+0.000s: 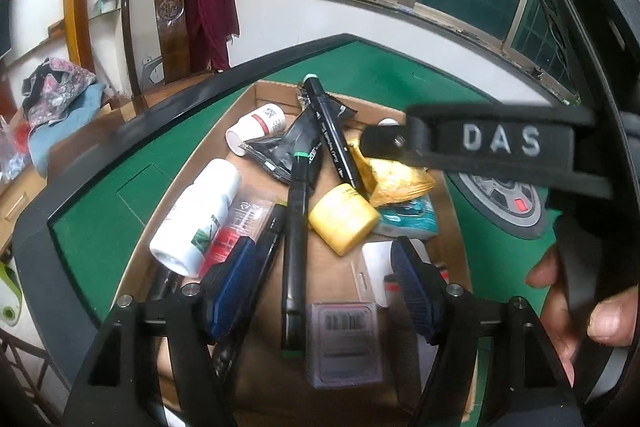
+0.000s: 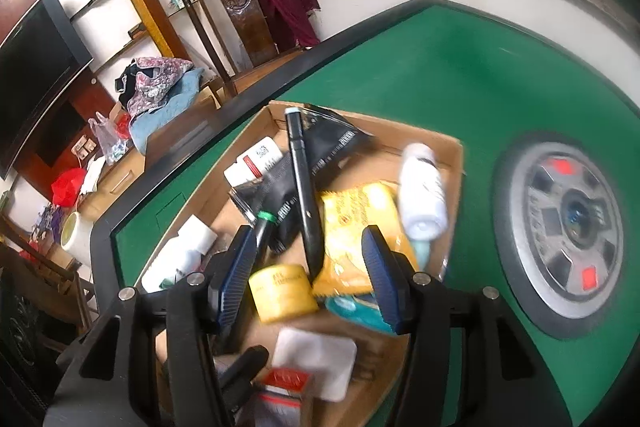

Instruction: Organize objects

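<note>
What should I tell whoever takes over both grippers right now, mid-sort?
Left hand-held gripper: open, nothing between its pads, hanging over the near end of the cardboard box.
Right hand-held gripper: open, empty, above the yellow jar.
Things: all in view lie jumbled in the box on the green table: white bottle, two black markers, yellow packet, black pouch, small white bottle.
Done: items gathered in the box.
Left: cannot tell; nothing lies loose on the visible felt.
</note>
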`<state>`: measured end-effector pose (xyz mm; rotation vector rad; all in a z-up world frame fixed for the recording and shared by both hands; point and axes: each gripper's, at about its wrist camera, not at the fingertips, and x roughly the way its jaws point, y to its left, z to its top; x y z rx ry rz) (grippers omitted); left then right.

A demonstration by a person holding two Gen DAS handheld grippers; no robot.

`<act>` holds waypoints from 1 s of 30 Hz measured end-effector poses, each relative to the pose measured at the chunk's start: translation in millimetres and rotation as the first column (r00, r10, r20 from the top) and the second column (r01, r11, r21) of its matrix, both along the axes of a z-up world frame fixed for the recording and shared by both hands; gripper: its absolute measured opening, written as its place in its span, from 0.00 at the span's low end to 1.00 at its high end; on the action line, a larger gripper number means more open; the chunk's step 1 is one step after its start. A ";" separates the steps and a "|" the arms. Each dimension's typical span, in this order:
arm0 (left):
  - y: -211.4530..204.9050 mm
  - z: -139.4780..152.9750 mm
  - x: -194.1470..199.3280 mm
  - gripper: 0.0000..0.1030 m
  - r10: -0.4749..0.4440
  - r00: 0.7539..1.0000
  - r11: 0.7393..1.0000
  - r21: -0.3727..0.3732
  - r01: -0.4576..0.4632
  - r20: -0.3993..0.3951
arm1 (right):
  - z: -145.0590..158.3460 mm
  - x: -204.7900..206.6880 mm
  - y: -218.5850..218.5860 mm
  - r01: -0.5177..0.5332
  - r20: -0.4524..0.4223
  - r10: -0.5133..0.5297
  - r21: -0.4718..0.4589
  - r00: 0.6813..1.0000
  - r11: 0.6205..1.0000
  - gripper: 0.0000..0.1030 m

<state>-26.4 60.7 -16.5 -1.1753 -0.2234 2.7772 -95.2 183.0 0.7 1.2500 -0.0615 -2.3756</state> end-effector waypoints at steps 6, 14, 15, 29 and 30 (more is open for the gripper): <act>3.9 9.9 23.3 0.63 0.019 0.998 1.000 0.007 -0.018 -0.054 | 6.0 28.3 22.2 0.038 -0.038 -0.038 -0.007 0.999 0.999 0.52; 9.7 14.8 69.7 0.67 0.064 0.990 0.997 -0.030 -0.068 -0.125 | 5.7 106.3 73.1 0.129 -0.203 -0.124 0.012 0.971 0.992 0.68; 11.1 15.5 75.5 0.67 0.077 0.988 0.995 -0.048 -0.084 -0.133 | 3.8 115.9 76.3 0.128 -0.215 -0.123 0.013 0.969 0.992 0.68; 26.8 17.6 132.2 0.78 0.236 0.931 0.854 -0.398 -0.335 -0.278 | 3.7 180.0 76.3 0.107 -0.450 -0.076 0.043 0.890 0.993 0.79; 26.2 16.5 133.5 0.78 0.225 0.935 0.858 -0.400 -0.324 -0.274 | 3.6 181.1 77.4 0.107 -0.449 -0.081 0.034 0.890 0.994 0.79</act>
